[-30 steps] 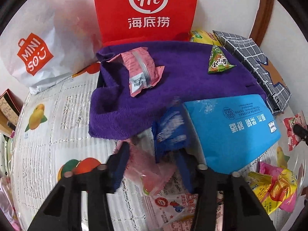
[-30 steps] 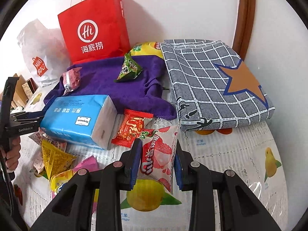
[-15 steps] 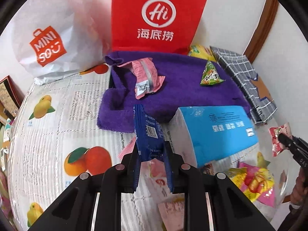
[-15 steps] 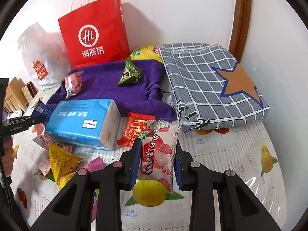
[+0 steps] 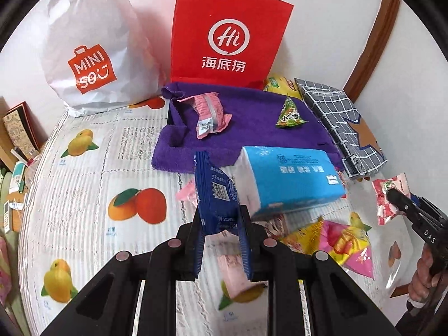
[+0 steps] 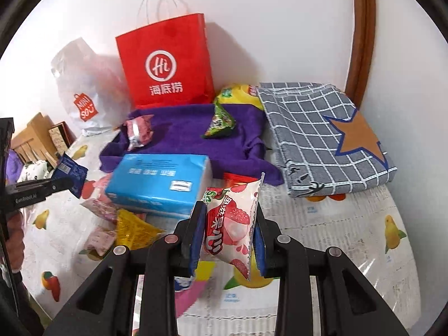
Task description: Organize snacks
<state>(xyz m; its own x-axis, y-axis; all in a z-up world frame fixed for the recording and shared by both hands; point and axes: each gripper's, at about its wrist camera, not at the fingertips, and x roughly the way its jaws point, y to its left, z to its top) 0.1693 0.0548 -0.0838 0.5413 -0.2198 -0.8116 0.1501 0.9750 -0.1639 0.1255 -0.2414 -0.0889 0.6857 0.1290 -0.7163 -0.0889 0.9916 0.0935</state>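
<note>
Now both packets are lifted off the worktop: a second ago the lychee snack packet was lying flat between the fingers of my right tool, and my left tool was only reaching for the dark blue snack packet. Each tool is closed on its packet, above the front part of the worktop. So both are ready to carry. The red paper bag and the white MINISO bag stand at the back edge; I cannot see inside them.
</note>
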